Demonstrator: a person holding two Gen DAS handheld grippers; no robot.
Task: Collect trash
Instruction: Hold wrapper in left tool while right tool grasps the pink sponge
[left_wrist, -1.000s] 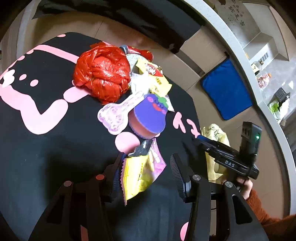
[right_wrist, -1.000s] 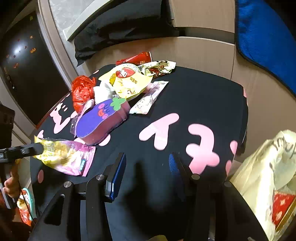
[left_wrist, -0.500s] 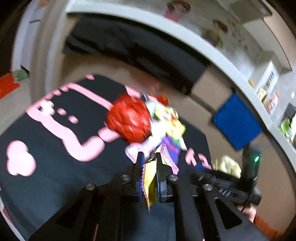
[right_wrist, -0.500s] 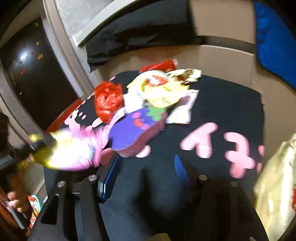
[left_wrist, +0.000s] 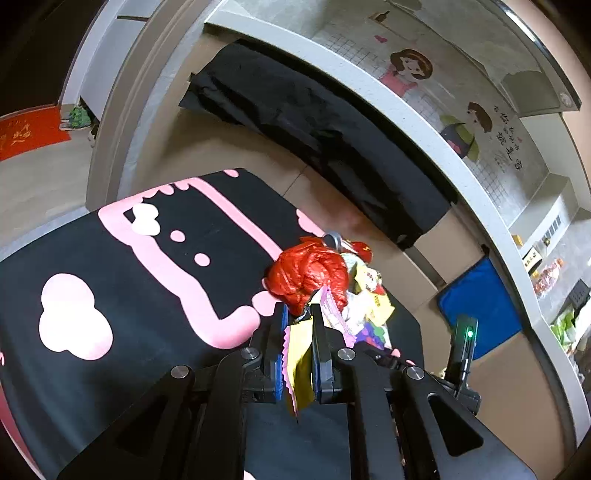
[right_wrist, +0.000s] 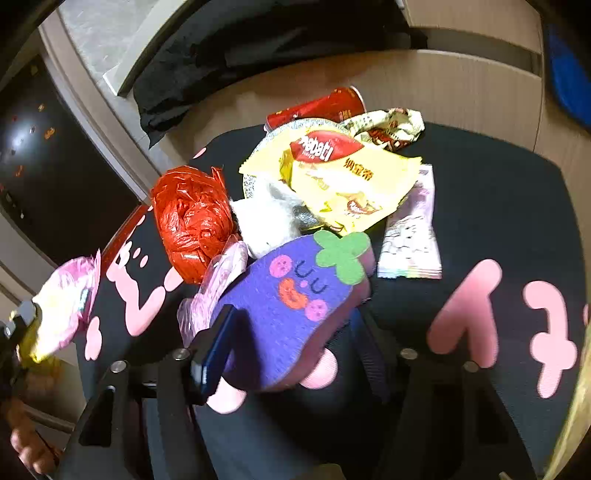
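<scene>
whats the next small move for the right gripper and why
Probably ease forward and down, then close: the right gripper, jaws opening, straddles the purple sponge without pressing it. The left gripper already pinches a wrapper.

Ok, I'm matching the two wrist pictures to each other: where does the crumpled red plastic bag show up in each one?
Left wrist view: the red plastic bag sits just above centre, right behind the tips of the left gripper, which is shut on a yellow and pink wrapper.
Right wrist view: the bag lies left of centre, at the left end of the trash pile.
Shared landmark: the purple eggplant sponge, beside the bag in both.
</scene>
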